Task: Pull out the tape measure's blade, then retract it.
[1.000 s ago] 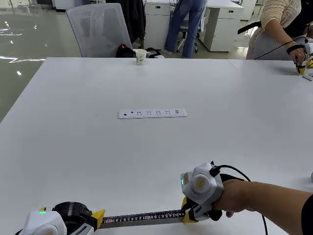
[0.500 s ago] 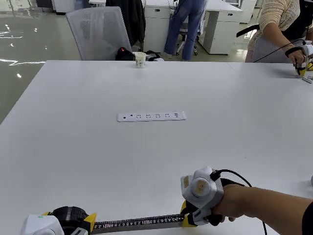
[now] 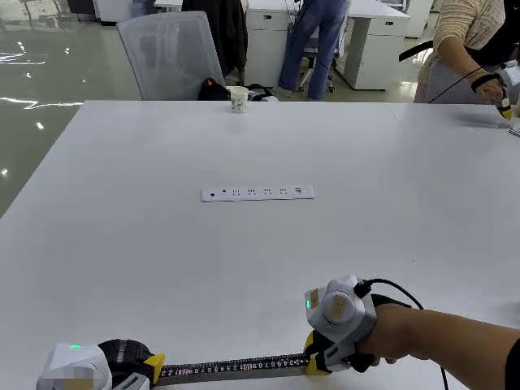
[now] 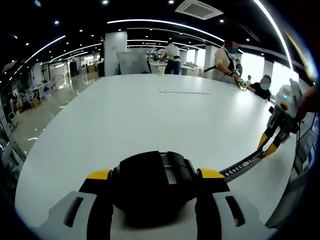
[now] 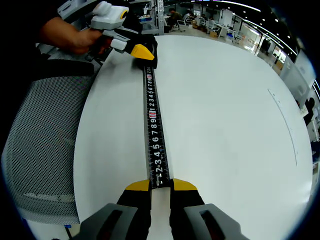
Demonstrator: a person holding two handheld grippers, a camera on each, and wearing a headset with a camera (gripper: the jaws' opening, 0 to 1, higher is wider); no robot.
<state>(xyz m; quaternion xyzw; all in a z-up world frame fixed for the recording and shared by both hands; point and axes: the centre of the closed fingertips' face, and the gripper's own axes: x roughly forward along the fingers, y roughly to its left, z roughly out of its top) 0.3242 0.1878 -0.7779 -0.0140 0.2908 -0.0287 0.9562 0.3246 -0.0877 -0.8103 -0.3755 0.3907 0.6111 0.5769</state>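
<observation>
Slightly more blade (image 5: pixel 152 125) spans the gap than a second ago, as I draw it out along the near edge of the white table (image 3: pixel 244 268). At the pulling end, my right gripper (image 5: pixel 161 186) has its jaws pinched tight on the blade's tip, which holds the strip low and straight over the surface. At the other end, my left gripper (image 4: pixel 156 174) clamps the tape measure's black case (image 3: pixel 123 354) between its jaws, anchoring it so the pull meets resistance. Numbered markings run unbroken between the two. Farther out, a power strip (image 3: pixel 257 192) lies mid-table and a paper cup (image 3: pixel 238 98) stands at the far edge, both well apart from the work. Retraction, I judge, has not yet begun.
</observation>
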